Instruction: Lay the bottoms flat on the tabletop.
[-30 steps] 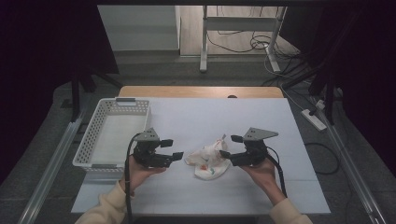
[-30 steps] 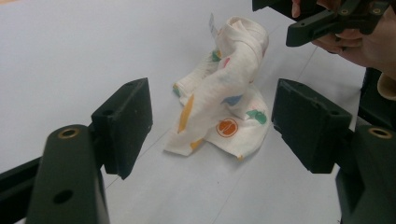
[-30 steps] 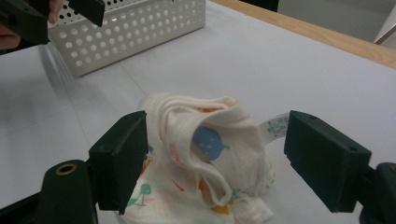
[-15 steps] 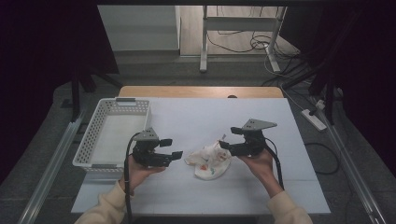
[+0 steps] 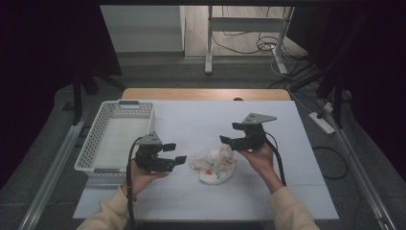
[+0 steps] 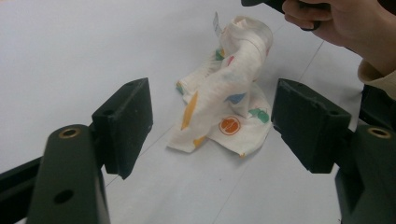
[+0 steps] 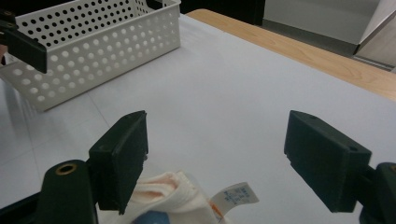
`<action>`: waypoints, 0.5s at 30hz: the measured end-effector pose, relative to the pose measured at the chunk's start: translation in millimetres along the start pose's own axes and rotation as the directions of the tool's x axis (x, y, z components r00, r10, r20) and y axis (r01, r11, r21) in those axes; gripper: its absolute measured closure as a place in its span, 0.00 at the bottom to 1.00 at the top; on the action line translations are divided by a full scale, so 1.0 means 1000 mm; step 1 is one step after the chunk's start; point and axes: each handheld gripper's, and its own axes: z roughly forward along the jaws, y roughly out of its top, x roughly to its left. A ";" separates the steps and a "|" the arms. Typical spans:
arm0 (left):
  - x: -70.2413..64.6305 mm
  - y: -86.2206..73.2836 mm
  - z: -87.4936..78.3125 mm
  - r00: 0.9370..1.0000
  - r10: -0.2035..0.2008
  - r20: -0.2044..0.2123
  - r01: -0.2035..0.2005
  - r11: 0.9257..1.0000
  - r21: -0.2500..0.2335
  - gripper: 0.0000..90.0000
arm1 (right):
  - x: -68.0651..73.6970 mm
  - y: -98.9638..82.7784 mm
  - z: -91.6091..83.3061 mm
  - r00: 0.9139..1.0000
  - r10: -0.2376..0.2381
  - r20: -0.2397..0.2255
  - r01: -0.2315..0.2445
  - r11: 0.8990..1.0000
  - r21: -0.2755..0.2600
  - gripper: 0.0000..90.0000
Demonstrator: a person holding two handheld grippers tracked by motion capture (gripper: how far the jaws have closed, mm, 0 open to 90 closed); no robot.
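A crumpled white cloth with coloured prints lies in a heap on the white table. In the left gripper view the cloth rises to a twisted peak with a small tag. My left gripper hovers just left of the cloth, open, its jaws framing it from a short way off. My right gripper is held above the cloth's far right side, also open. In the right gripper view the cloth's top and its tag sit low between the spread jaws, untouched by the pads.
A white perforated basket stands on the table's left side, seen again as the basket in the right gripper view. A wooden table edge runs along the back. Cables and a metal stand are on the floor beyond.
My right gripper has moved left and toward the far side, rising a little, from beside the cloth to above it. The left gripper and the cloth heap have stayed put.
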 end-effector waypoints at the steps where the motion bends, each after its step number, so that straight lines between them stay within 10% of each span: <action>1: 0.000 0.000 0.000 1.000 0.000 0.000 0.000 1.000 0.000 0.32 | -0.001 0.001 0.001 1.000 0.003 0.003 -0.003 1.000 0.002 0.24; 15: -0.002 -0.001 0.003 1.000 0.004 0.005 -0.004 1.000 0.009 0.32 | -0.018 -0.004 0.015 0.998 0.049 0.042 -0.050 0.998 0.045 0.25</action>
